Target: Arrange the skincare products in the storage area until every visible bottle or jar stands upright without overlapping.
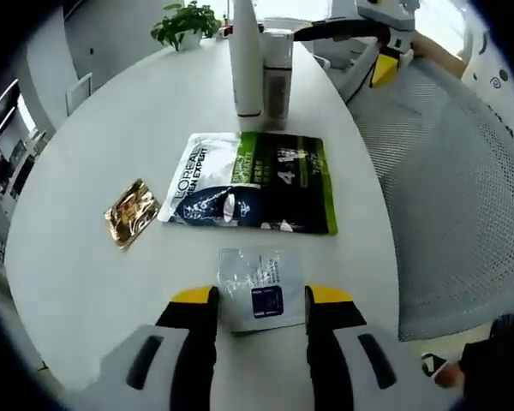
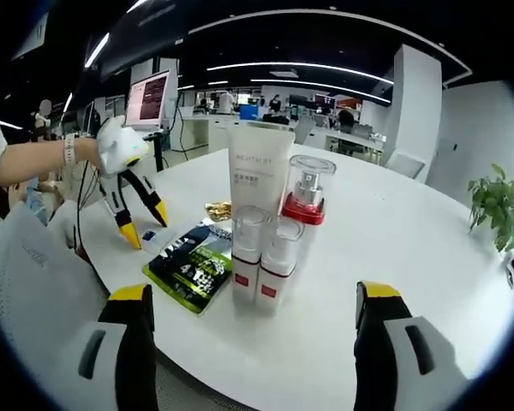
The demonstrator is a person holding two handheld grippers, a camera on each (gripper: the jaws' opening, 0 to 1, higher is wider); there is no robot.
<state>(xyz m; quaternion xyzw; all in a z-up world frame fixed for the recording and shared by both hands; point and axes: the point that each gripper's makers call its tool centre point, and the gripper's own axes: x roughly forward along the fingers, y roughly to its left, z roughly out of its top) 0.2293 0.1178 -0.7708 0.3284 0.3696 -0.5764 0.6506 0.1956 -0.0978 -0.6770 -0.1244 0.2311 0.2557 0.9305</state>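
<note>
A tall white tube [image 2: 259, 167], a clear-capped pump bottle with a red band [image 2: 307, 201] and two small clear-capped bottles [image 2: 247, 257] stand upright in a tight cluster on the round white table [image 2: 394, 248]. My right gripper [image 2: 254, 295] is open, its jaws wide on either side of the cluster and nearer than it. My left gripper [image 1: 261, 300] is open low over the table, with a small clear sachet [image 1: 257, 287] lying between its jaws. In the left gripper view the tube [image 1: 245, 56] and a bottle [image 1: 277, 73] stand at the far side.
A flat green and black L'Oreal pack [image 1: 248, 184] and a gold sachet [image 1: 131, 212] lie on the table. A grey mesh chair [image 1: 454, 188] stands beside the table edge. A potted plant [image 1: 187, 21] sits at the far edge. A person's hand holds the left gripper [image 2: 146, 227].
</note>
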